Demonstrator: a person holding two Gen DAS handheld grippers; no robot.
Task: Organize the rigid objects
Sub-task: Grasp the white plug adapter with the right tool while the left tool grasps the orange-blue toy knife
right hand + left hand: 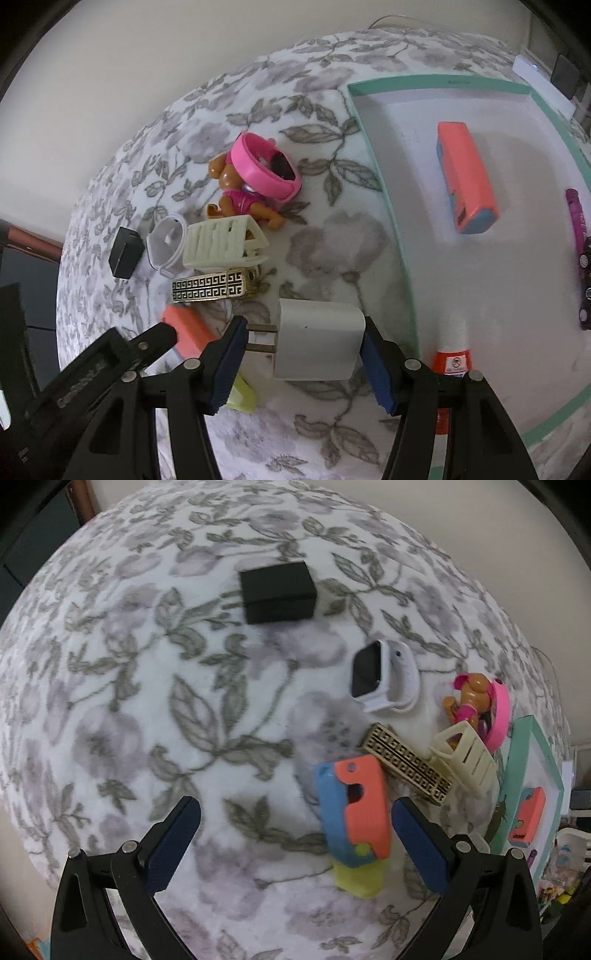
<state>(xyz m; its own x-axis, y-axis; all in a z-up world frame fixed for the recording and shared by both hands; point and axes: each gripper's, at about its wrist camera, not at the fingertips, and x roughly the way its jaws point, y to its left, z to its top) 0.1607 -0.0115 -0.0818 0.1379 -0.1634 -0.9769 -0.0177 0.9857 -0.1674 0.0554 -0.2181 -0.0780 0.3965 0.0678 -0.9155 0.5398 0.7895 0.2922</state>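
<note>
The teal tray (380, 177) holds an orange-blue block (467, 177). The right gripper (301, 354) has its jaws clamping a white charger (317, 339); the left gripper (295, 834) has its jaws spread wide, empty.

1. The left gripper (295, 834) hangs over a floral cloth (147, 701), jaws wide apart, nothing between them.
2. A blue-and-orange toy (354, 812) lies just inside its right finger (421, 845).
3. A black box (277, 591) sits well apart, farther off.
</note>
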